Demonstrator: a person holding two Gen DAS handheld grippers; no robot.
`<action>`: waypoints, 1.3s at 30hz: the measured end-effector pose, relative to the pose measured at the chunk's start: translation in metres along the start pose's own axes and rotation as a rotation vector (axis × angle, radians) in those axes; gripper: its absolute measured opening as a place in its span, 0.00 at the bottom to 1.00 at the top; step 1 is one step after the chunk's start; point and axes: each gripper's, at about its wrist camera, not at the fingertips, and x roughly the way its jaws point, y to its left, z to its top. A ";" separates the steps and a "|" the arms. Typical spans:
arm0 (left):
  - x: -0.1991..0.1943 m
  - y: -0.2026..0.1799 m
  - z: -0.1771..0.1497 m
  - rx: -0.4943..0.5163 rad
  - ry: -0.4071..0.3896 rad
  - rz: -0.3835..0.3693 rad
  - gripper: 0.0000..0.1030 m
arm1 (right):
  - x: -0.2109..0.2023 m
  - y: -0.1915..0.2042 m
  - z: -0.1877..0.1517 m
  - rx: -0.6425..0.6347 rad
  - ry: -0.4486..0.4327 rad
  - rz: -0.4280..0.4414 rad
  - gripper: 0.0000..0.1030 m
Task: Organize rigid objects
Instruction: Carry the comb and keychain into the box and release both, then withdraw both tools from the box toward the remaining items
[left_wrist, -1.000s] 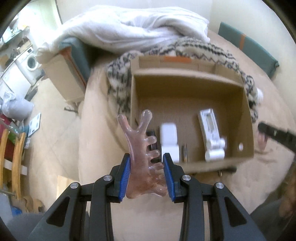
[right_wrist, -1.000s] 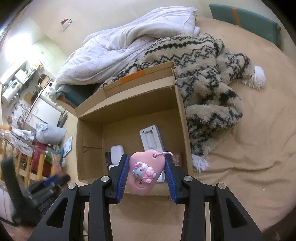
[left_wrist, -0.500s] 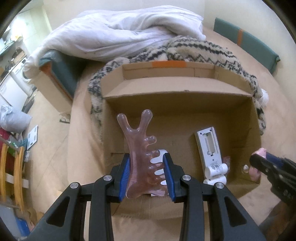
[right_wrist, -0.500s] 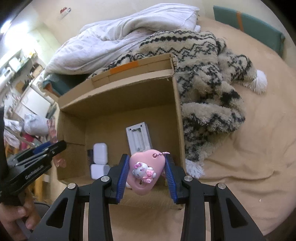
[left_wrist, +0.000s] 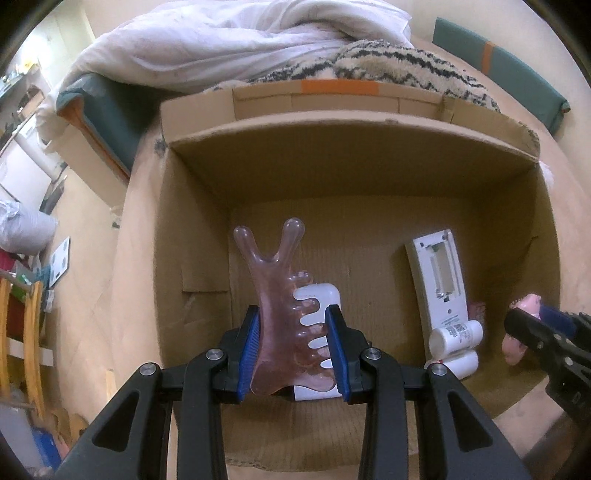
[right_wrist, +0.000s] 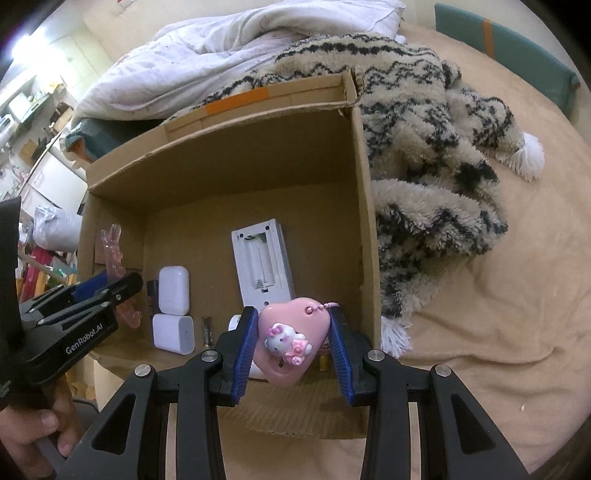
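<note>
An open cardboard box (left_wrist: 369, 155) (right_wrist: 365, 206) stands on the bed. My left gripper (left_wrist: 293, 347) is shut on a translucent pink comb-shaped massage tool (left_wrist: 277, 295), held upright over the box's left half. My right gripper (right_wrist: 293, 343) is shut on a pink heart-shaped case with a white cat figure (right_wrist: 291, 336), over the box's near right corner. On the box floor lie a white remote with its battery bay open (left_wrist: 439, 284) (right_wrist: 260, 262), two small white cases (right_wrist: 173, 310) and white bottles (left_wrist: 456, 334). Each gripper shows at the edge of the other's view.
A shaggy patterned throw (right_wrist: 424, 122) lies against the box's right and far sides. A white duvet (left_wrist: 229, 37) is heaped behind it. Tan bed sheet (right_wrist: 498, 314) spreads to the right. The bed's left edge drops to the floor (left_wrist: 85, 229). A hand (right_wrist: 33, 428) grips the left tool.
Both grippers have sunk toward the box, which now fills each view. The left one has moved right, from beside the box to over its inside. Both grips are unchanged.
</note>
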 end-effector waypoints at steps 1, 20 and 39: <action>0.001 0.000 0.000 0.002 0.002 0.000 0.31 | 0.001 0.000 0.000 0.003 0.003 0.003 0.39; -0.001 -0.005 -0.002 0.011 -0.001 0.021 0.65 | -0.013 0.000 0.002 0.043 -0.060 0.142 0.74; -0.046 0.012 -0.010 -0.023 -0.025 -0.011 0.65 | -0.042 -0.012 -0.010 0.105 -0.107 0.156 0.75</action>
